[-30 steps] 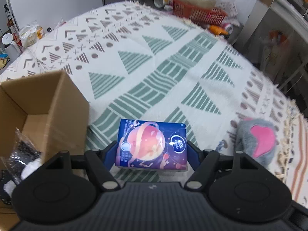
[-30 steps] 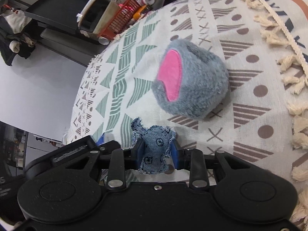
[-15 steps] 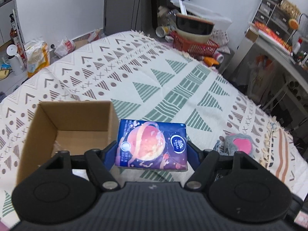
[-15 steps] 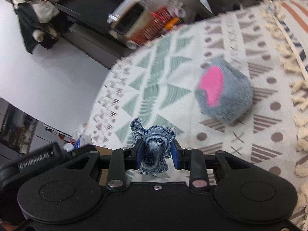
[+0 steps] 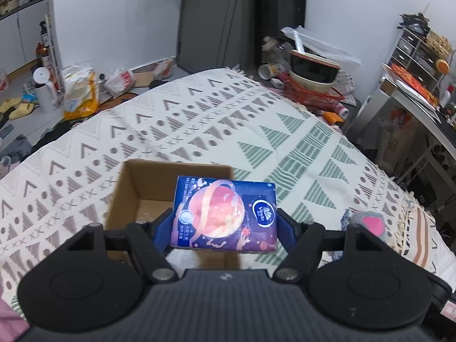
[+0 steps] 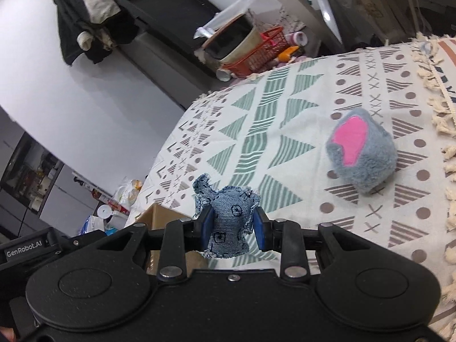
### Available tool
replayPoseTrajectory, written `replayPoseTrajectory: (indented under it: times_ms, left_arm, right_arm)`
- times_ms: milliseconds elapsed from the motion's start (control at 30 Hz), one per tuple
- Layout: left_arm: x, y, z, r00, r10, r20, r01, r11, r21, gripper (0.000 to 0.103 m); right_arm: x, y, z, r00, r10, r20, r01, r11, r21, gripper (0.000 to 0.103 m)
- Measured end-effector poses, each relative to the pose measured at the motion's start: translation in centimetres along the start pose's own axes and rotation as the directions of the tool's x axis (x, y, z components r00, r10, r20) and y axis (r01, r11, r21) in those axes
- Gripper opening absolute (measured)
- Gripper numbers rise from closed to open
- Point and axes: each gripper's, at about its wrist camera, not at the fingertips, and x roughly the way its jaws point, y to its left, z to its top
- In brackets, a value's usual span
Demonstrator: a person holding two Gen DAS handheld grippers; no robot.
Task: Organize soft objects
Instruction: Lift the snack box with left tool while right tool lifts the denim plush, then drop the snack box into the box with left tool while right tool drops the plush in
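My left gripper (image 5: 225, 225) is shut on a blue tissue pack (image 5: 225, 213) with a pink planet print, held above the right half of an open cardboard box (image 5: 131, 188). My right gripper (image 6: 230, 225) is shut on a small denim stuffed toy (image 6: 228, 219), held above the cloth; the box corner (image 6: 159, 213) shows just left of it. A grey plush with a pink patch (image 6: 362, 154) lies on the patterned cloth to the right, also seen in the left wrist view (image 5: 367, 222).
The patterned cloth (image 5: 216, 125) covers the table, with a tasselled edge (image 6: 439, 119) at the right. A red basket with a bowl (image 5: 313, 82) stands beyond the far edge. Bags and bottles (image 5: 77, 91) lie on the floor at left. Shelving (image 5: 419, 65) stands at right.
Both grippers have risen and tilted back. The tissue pack now hangs over the box rather than beside it. The denim toy has lifted away from the grey plush.
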Motion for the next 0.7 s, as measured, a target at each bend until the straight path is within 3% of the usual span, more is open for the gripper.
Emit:
replayPoseTrajectory:
  times_ms: [333,700]
  left_arm:
    - [-0.4,4.6,-0.7,0.999,0.051,-0.010,-0.052,0.997,-0.053,0.072]
    - [2.2,8.1,-2.8,0.994,0.054,-0.090,-0.065,0.991,-0.115,0.072]
  right_arm:
    - [0.3,2.9,-1.7,0.999,0.031,-0.030,-0.033,0.997,-0.076,0.030]
    - [1.0,4.9,-2.8,0.998,0.041,-0.052,-0.048,0.988,-0.144,0.030]
